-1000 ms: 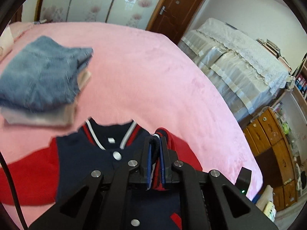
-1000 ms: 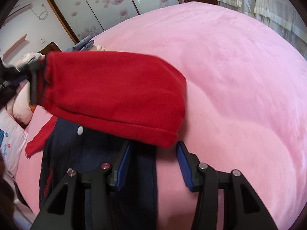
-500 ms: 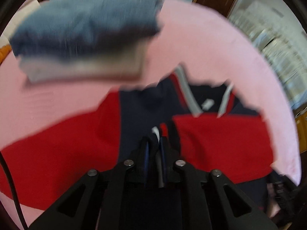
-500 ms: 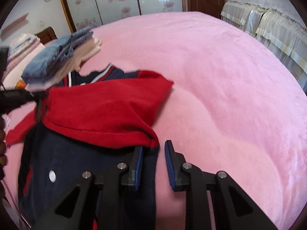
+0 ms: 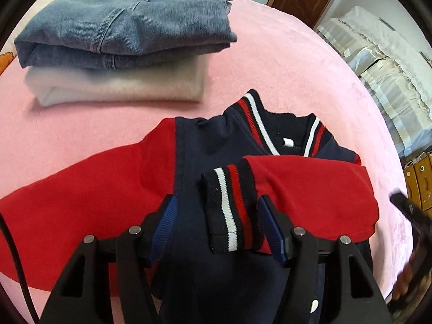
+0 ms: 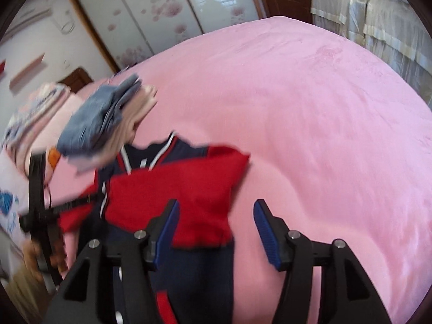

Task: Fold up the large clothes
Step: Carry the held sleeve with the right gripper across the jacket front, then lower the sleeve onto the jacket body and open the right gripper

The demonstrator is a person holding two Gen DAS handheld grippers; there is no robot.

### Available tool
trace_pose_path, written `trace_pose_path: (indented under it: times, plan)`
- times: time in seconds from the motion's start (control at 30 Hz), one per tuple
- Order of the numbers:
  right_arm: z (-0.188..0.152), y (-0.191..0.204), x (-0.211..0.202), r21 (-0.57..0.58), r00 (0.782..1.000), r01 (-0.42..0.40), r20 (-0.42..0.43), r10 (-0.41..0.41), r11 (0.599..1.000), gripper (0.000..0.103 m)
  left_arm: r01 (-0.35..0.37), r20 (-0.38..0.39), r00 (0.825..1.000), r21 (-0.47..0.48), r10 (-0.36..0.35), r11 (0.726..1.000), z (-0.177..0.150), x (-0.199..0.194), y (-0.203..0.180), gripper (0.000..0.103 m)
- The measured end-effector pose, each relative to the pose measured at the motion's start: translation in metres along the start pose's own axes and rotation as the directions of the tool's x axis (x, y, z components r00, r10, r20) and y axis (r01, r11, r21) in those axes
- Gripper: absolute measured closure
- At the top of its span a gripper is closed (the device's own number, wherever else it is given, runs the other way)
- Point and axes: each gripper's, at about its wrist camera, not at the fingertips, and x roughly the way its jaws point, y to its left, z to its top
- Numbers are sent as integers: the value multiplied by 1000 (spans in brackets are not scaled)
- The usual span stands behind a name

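Note:
A navy jacket with red sleeves and striped collar lies flat on the pink bed. Its right sleeve is folded across the chest, and the striped cuff lies between the fingers of my left gripper, which is open. The left sleeve stretches out to the left. In the right wrist view the jacket lies under my right gripper, which is open and empty above the folded sleeve's edge.
A folded stack of blue jeans on a cream garment sits beyond the collar; it also shows in the right wrist view. Pillows lie at the bed's head. A covered sofa and wooden cabinet stand beside the bed.
My left gripper carried the cuff across the jacket's chest and opened, releasing it. My right gripper narrowed, then opened wide and drew back a little.

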Motion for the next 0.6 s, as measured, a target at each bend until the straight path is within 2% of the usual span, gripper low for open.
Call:
trace_pose_path:
  times: [0.03, 0.1, 0.2, 0.27, 0.3, 0.43, 0.5, 0.57, 0.6]
  plan:
    - [9, -3, 13, 21, 1000, 1, -12, -1, 1000, 46, 0, 4, 1000, 5, 0, 1000, -1, 0, -1, 47]
    - [23, -13, 38, 77, 998, -12, -53, 16, 997, 46, 27, -2, 1000, 17, -27, 999, -4, -2, -7, 63]
    - [34, -28, 73, 153, 991, -37, -120, 56, 988, 48, 29, -10, 1000, 26, -29, 999, -7, 3, -9, 67]
    - [35, -33, 89, 166, 985, -65, -144, 89, 984, 84, 24, -7, 1000, 37, -23, 999, -8, 3, -11, 67]
    - [38, -32, 95, 139, 983, -70, -162, 92, 988, 98, 23, -6, 1000, 41, -22, 999, -9, 3, -12, 67]
    - [48, -11, 83, -67, 997, -29, -72, 25, 997, 98, -6, -9, 1000, 67, 7, 998, -13, 10, -16, 67]
    - [46, -4, 92, -163, 996, 14, -84, -28, 987, 98, -21, -2, 1000, 79, 22, 997, -13, 10, -19, 67]
    - [34, 3, 109, -248, 984, 83, -130, -118, 965, 97, -28, 2, 1000, 82, 28, 996, -19, 9, -21, 67]
    - [32, 4, 110, -257, 982, 95, -133, -133, 962, 92, -33, 2, 999, 85, 33, 996, -19, 8, -21, 67]
